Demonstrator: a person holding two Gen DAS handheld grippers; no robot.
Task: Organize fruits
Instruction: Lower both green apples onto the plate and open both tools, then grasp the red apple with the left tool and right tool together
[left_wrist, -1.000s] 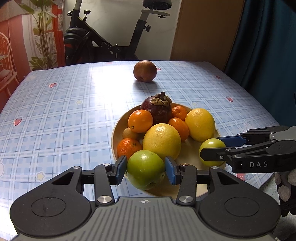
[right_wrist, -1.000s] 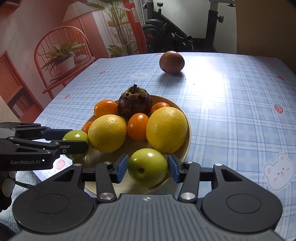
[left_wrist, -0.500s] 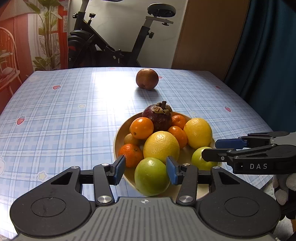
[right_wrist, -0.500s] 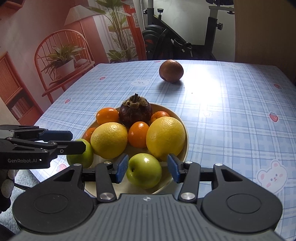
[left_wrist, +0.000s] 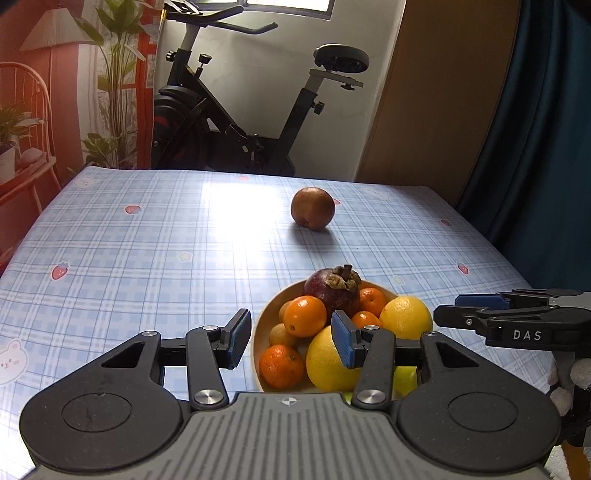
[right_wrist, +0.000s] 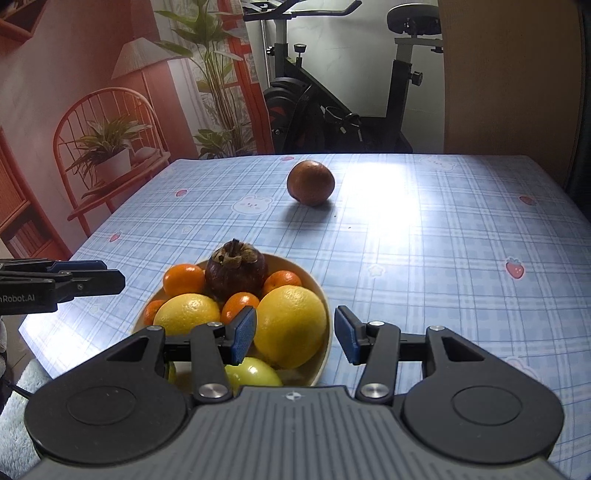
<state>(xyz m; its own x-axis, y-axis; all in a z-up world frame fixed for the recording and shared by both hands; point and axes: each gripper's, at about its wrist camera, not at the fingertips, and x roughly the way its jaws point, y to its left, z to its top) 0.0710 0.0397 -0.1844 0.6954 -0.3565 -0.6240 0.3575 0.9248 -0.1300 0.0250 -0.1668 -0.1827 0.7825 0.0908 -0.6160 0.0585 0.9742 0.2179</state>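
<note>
Fruit fills a shallow tan bowl (left_wrist: 258, 332) at the near edge of a table with a blue checked cloth (left_wrist: 147, 251). At the far side of the pile sits a dark purple mangosteen (left_wrist: 334, 291) with small oranges (left_wrist: 306, 315) around it, and two big yellow citrus fruits (right_wrist: 290, 325) lie nearer. Two green apples (right_wrist: 253, 374) rest at the near rim, mostly hidden behind the tools. One brown round fruit (left_wrist: 313, 208) lies alone on the cloth, well apart from the bowl, toward the far side.

Both claws stand part-way open and empty — nothing touches their blue pads. The left gripper (left_wrist: 291, 341) hangs over the left rim of the bowl; the right gripper (right_wrist: 295, 338) hangs over its right rim, above one yellow citrus. Each tool shows in the other's view, reaching in from the side, held level beside the bowl.

Beyond the table stand an exercise bike (left_wrist: 236, 122), a dark blue curtain (left_wrist: 535, 147) and — on the left — a wall picture of a red chair with plants (right_wrist: 103, 155).
</note>
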